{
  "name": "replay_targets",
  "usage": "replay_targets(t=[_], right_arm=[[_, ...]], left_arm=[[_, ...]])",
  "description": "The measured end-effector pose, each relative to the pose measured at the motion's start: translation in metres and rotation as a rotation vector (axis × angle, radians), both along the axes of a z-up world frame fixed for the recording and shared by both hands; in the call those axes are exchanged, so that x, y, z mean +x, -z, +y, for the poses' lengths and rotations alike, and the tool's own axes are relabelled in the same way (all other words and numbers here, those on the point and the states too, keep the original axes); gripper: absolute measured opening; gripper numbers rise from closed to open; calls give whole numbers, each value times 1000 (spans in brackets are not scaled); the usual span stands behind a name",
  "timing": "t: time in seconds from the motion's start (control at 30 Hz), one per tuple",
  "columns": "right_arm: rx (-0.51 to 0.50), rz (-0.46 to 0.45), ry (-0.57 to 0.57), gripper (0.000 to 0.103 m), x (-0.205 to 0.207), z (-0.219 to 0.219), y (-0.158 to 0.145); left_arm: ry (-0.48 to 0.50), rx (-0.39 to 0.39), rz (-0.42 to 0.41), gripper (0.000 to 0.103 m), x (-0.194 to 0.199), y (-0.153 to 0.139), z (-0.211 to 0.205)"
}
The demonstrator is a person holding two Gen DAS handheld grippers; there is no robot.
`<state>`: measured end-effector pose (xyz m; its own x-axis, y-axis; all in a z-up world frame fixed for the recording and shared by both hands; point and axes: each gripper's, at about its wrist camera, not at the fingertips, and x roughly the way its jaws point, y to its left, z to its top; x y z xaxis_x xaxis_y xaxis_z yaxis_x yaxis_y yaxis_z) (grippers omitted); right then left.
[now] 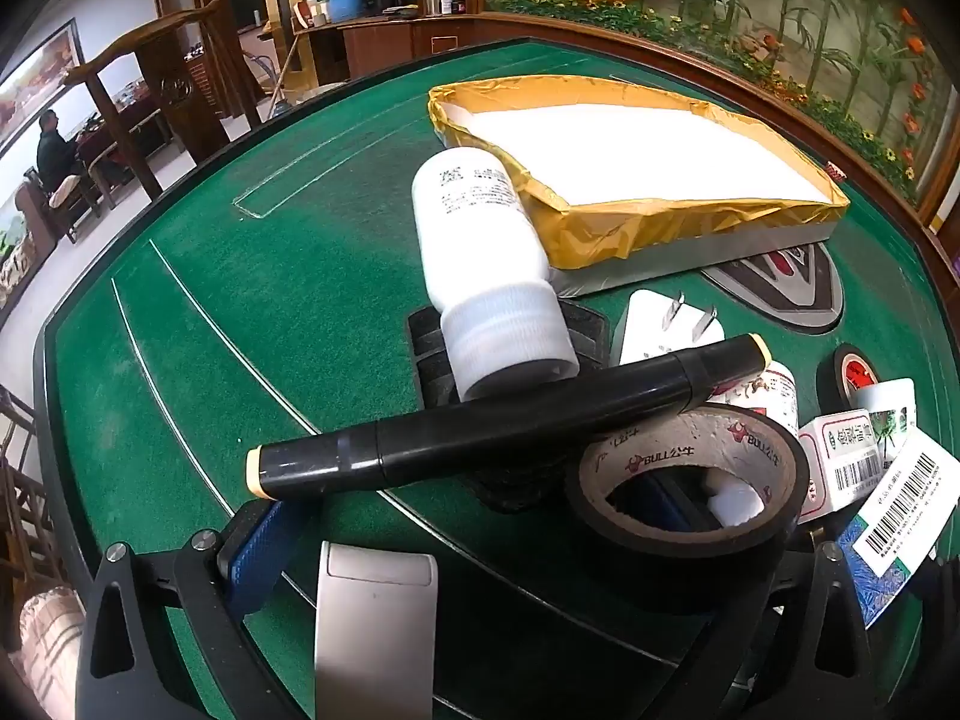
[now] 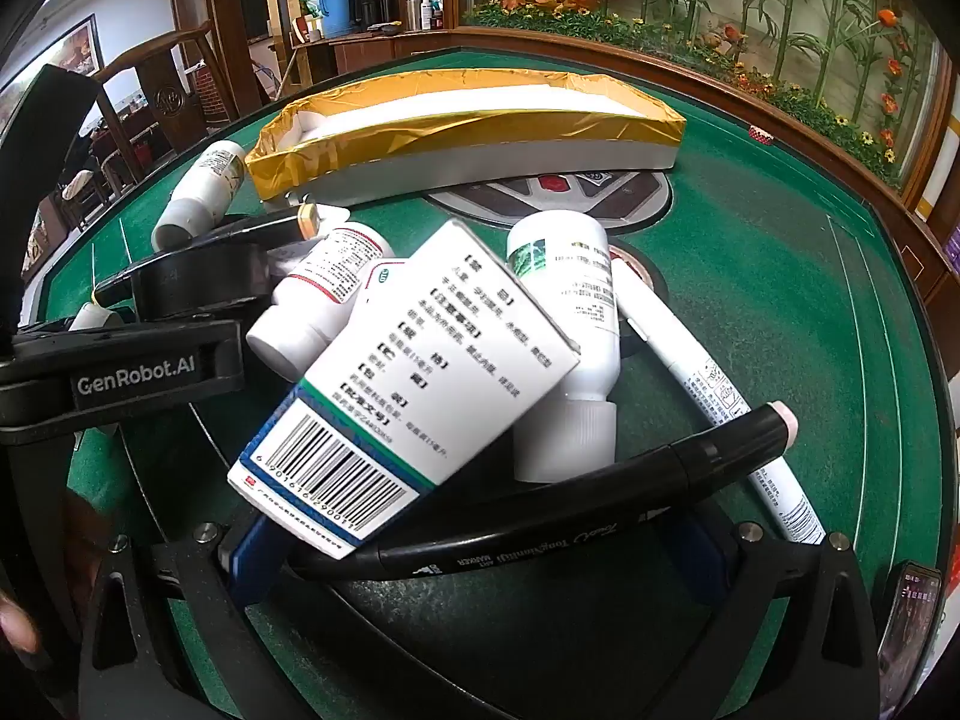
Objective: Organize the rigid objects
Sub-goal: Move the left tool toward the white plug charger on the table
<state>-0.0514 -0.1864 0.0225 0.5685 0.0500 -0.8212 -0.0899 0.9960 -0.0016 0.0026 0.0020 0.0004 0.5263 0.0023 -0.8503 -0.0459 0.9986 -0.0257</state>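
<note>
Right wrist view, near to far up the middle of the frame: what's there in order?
Black marker → barcoded medicine box → round grey panel in the table → gold-taped tray → wooden table rim.

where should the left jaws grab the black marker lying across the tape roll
Grip the black marker on its bare lower-left barrel, clear of the tape roll and white bottle. Come from above with the jaws across the barrel: it lies slanted, its upper end propped on the pile, so probably only that stretch is free.
</note>
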Motion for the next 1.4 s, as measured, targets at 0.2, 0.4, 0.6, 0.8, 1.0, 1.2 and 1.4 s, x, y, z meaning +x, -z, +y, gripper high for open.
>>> replay_targets(t=[0.2, 0.4, 0.6, 0.8, 1.0, 1.2, 1.4], right_arm=[[6, 82, -2, 103, 2, 1, 0], [42, 51, -26, 103, -30, 2, -39], [83, 19, -33, 103, -51, -11, -63], [113, 40, -11, 103, -56, -24, -69], [120, 36, -29, 103, -60, -24, -72], [113, 41, -56, 103, -61, -25, -76], [108, 44, -52, 103, -59, -28, -76]], left_arm=[[113, 120, 57, 103, -11, -10, -16], [237, 129, 4, 103, -44, -60, -23], [230, 97, 106, 103, -40, -63, -20], [275, 97, 150, 103, -56, -60, -20], [308, 116, 160, 103, -64, -59, -25], [287, 123, 161, 103, -62, -61, -21], [263, 137, 168, 103, -59, -60, -19]])
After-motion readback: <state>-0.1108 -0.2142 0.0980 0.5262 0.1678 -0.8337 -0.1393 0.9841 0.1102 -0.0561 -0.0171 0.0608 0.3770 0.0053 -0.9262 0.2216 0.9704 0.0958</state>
